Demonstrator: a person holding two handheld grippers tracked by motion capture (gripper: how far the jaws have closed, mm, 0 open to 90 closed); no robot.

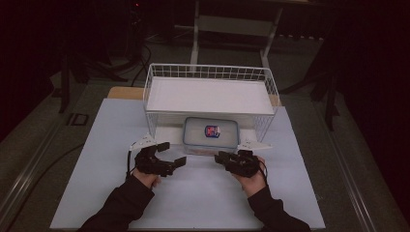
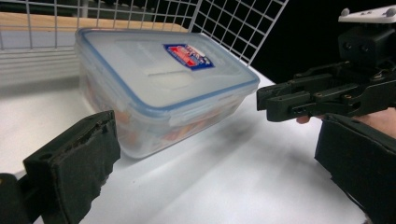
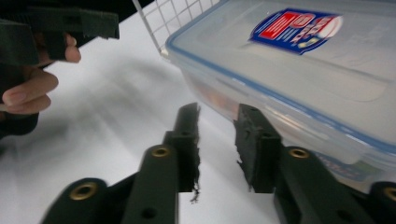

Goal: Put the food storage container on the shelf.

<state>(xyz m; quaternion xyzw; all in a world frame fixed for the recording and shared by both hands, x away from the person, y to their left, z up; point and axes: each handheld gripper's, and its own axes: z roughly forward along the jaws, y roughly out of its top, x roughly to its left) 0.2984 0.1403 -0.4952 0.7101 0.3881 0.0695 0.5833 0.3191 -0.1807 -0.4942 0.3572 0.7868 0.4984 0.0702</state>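
The clear rectangular plastic food box with a blue-rimmed lid (image 1: 211,135) sat on the white table (image 1: 193,193), half under the white wire basket (image 1: 209,94). The left gripper (image 1: 170,153) stood wide; the right gripper (image 1: 218,157), nearly closed on nothing, flanked it, seemingly ready to draw it out.

high view looks down from above; both claw views sit low, sharing the plastic box (image 2: 159,84).

My white table (image 1: 193,203) is carrying a wire basket (image 1: 208,72) and a lidded plastic box (image 1: 211,134) lying half under it.
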